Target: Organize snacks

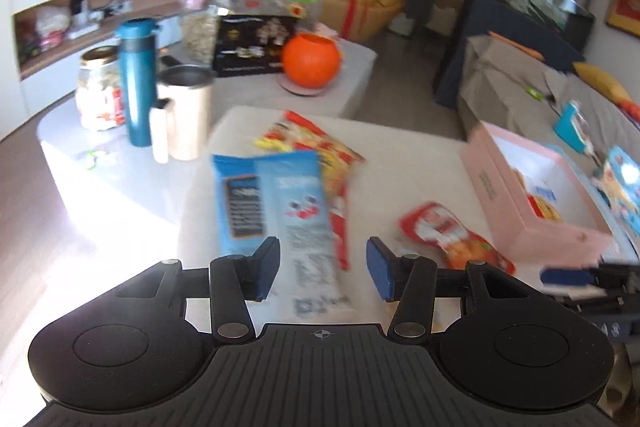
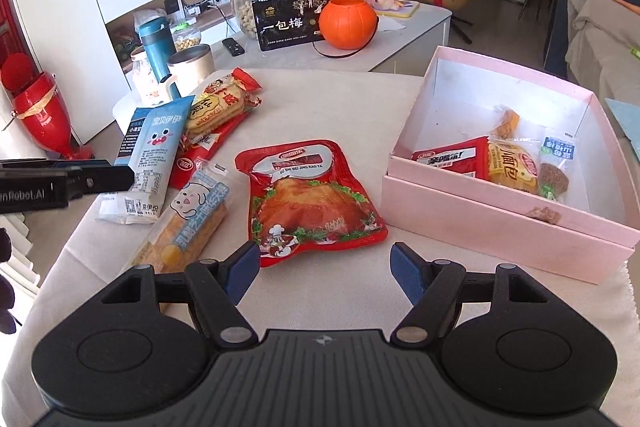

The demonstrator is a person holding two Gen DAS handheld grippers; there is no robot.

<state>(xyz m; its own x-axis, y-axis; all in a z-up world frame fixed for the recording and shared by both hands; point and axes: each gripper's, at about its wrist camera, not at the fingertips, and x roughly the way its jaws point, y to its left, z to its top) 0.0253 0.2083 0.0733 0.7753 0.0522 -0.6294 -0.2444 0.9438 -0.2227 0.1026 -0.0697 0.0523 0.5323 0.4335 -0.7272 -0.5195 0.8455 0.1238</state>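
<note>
Both grippers hang empty with jaws spread wide — left gripper (image 1: 322, 269) above the blue snack packet (image 1: 276, 203), right gripper (image 2: 322, 273) just short of the red roast-duck pouch (image 2: 310, 197), likely next. Pink box (image 2: 500, 223) at right — open, already holding several snacks.

Bare cloth on the table (image 2: 360, 99) runs between the red roast-duck pouch (image 2: 308, 199) and the pink box (image 2: 500, 219), leaving a lane toward the far edge. The box's near wall stands as a barrier on the right. On the left, overlapping snack packets (image 2: 208, 115) crowd the surface, and the blue packet (image 1: 276, 203) lies directly ahead of the left gripper (image 1: 323, 269). The box's far half is uncluttered.
</note>
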